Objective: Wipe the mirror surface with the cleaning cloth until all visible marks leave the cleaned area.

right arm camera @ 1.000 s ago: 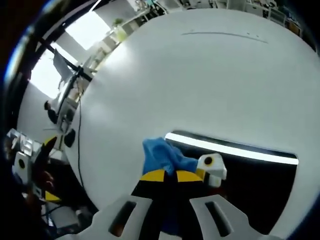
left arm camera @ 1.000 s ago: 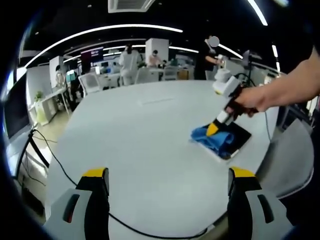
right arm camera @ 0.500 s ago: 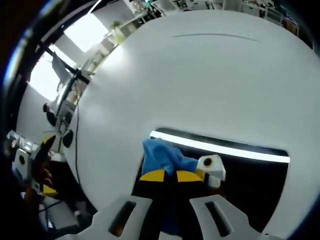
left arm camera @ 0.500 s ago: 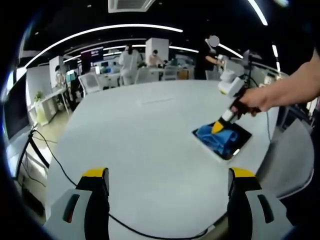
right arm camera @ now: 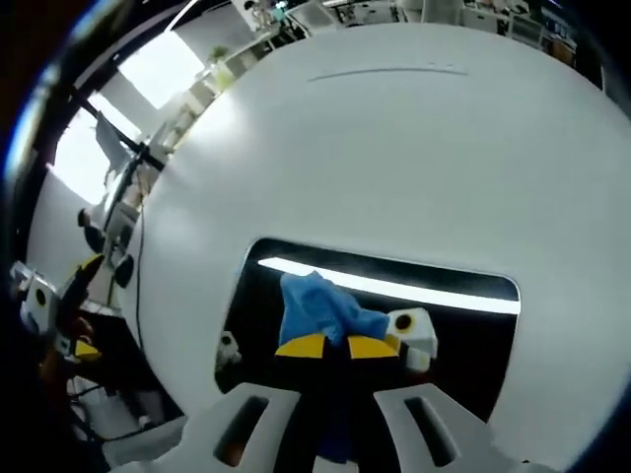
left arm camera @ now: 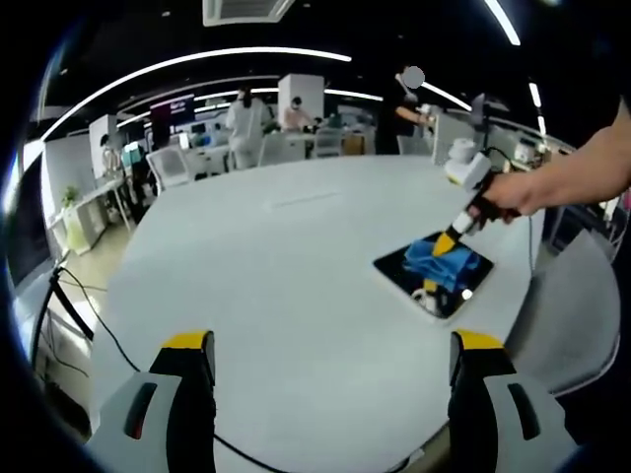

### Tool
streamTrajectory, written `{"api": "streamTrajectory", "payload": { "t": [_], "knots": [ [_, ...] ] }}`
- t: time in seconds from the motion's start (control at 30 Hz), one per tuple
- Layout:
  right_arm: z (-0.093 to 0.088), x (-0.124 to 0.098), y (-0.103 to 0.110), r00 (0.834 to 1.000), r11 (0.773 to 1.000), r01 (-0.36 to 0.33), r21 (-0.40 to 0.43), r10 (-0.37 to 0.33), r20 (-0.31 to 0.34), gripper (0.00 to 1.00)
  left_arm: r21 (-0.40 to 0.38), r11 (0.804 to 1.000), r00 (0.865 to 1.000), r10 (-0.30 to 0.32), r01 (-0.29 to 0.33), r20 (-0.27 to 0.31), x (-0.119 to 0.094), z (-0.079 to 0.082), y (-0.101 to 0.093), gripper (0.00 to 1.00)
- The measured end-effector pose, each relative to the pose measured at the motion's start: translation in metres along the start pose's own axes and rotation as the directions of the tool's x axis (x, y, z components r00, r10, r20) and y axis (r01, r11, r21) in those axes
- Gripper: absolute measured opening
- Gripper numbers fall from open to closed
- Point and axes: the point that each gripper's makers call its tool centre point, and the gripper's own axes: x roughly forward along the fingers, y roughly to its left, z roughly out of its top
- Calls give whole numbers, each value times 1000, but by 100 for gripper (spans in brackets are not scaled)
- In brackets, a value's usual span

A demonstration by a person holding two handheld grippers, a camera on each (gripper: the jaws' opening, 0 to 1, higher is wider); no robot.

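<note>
A flat rectangular mirror (left arm camera: 434,281) (right arm camera: 463,325) lies on the white table (left arm camera: 286,286) near its right edge, reflecting dark ceiling and a light strip. My right gripper (right arm camera: 330,347) (left arm camera: 451,239) is shut on a blue cleaning cloth (right arm camera: 320,310) (left arm camera: 441,264) and presses it onto the mirror, toward the mirror's far side in the left gripper view. A person's hand holds that gripper. My left gripper (left arm camera: 330,355) hovers open over the table's near part, well short of the mirror, with nothing between its jaws.
A black cable (left arm camera: 108,330) runs over the table's near left edge. A grey chair (left arm camera: 582,315) stands at the right of the table. Desks, chairs and several people fill the office behind the far edge.
My right gripper has dragged the cloth across the mirror, from its near left part toward its far right side. More dark glass now shows on the left. The left gripper stays open.
</note>
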Motion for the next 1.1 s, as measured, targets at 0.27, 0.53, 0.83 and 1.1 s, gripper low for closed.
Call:
{"api": "streamTrajectory", "payload": {
  "t": [0.27,0.53,0.83,1.1],
  "knots": [
    [-8,-16,-32,1000,999,21,30,-21,12,0,11,1000,1000,9,-8,-14,-5,-4,5,100],
    [-13,-28,-60,999,996,45,77,-47,22,0,9,1000,1000,13,-13,-13,-6,-4,4,100],
    [-17,-39,-88,996,992,86,97,-89,23,0,14,1000,1000,1,-1,-10,-1,-4,-2,100],
    [-21,-46,-113,993,982,115,152,-120,24,0,18,1000,1000,-7,7,-8,2,-2,-7,100]
  ]
}}
